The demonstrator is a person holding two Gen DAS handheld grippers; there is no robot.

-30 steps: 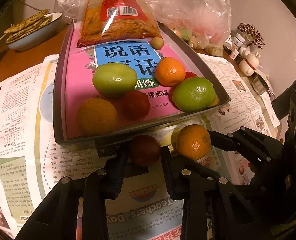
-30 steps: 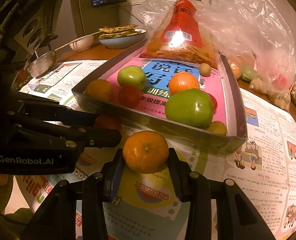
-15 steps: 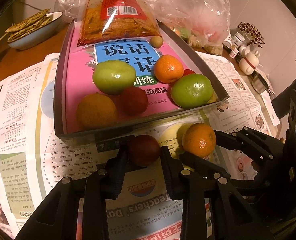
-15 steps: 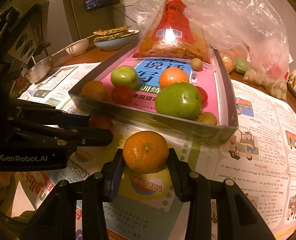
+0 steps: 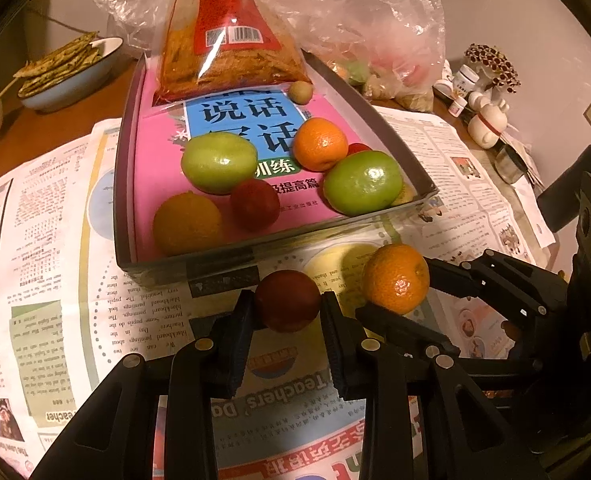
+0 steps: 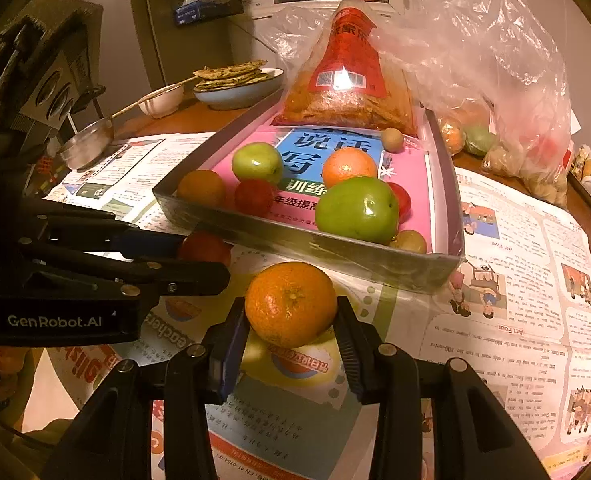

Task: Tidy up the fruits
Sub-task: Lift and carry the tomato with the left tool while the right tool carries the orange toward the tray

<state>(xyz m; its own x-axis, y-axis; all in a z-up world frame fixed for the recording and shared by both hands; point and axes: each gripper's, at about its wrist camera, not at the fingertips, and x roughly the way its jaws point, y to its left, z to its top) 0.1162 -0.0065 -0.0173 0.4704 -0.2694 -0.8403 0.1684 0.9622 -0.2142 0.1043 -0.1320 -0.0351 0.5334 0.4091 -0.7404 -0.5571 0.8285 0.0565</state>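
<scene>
A red fruit (image 5: 287, 300) is clamped in the left gripper (image 5: 287, 312) and an orange (image 6: 291, 304) in the right gripper (image 6: 291, 320), both held just before the tray (image 6: 335, 256) (fruit already inside). Next, each likely needs lifting over the rim.

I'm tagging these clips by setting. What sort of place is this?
Most likely a home dining or kitchen table. A bowl of flatbreads stands on the wooden tabletop, newspaper is spread as a cover, and a plastic bag of produce sits beside the fruit tray.
</scene>
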